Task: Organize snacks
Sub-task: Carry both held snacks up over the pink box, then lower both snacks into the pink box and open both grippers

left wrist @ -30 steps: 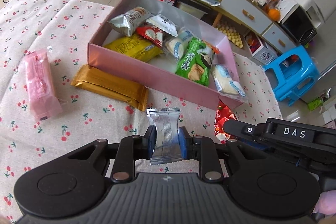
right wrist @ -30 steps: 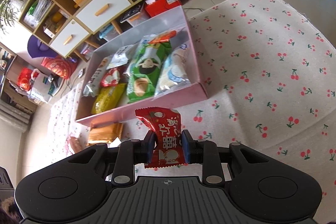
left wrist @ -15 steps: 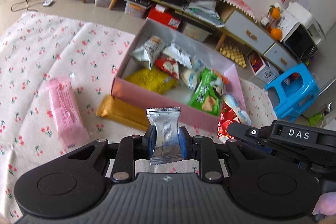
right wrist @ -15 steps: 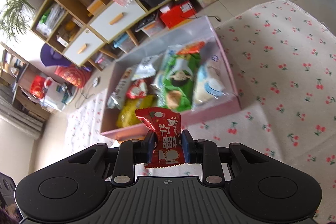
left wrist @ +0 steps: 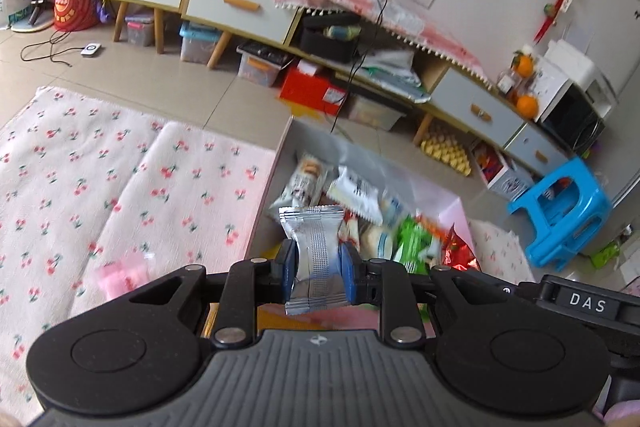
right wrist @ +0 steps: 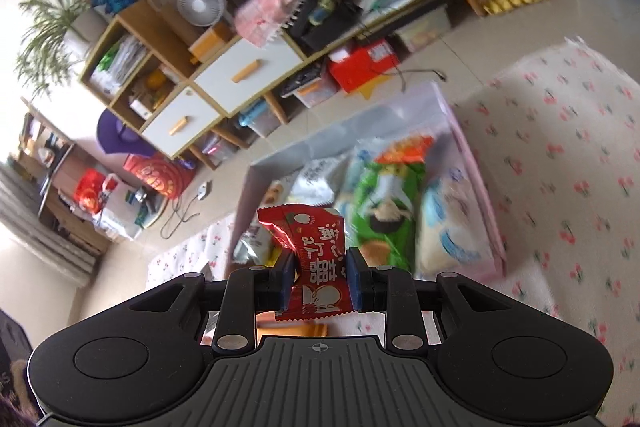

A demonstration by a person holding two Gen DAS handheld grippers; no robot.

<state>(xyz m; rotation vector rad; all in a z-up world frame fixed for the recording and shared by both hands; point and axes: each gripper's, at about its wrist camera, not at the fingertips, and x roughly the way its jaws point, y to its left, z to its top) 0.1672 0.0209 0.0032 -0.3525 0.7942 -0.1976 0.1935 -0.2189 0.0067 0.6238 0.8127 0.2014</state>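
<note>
Silver foil first: we've got a little silver packet [left wrist: 314, 259] pinched in the left gripper [left wrist: 316, 263], blue pads pressed flat on both its sides, jaws nearly shut with just the packet's width between them. It stands upright in the grip, long axis running up and away along the fingers, one crimped end on top and the other hanging below the pads.

Same deal on the other side. Our right gripper [right wrist: 320, 271] is clamped on a red candy wrapper [right wrist: 310, 259] with white characters on it. It's also roughly upright, long axis along the fingers, but the top end flops over toward the left.

Both snacks are up in the air over the near end of the pink box [right wrist: 486, 211], which sits on the cherry-print cloth [left wrist: 120, 187]. The box already holds a bunch of stuff: a green packet [right wrist: 384, 203], some white ones, a yellow one we can barely see.

So we'd say we're mid-carry, pieces picked and headed for the box. Next bit is probably getting each gripper over a free gap, then opening the jaws so the packets drop in without landing on the rim. There's still a pink packet [left wrist: 120, 277] out on the cloth, pretty blurry.
</note>
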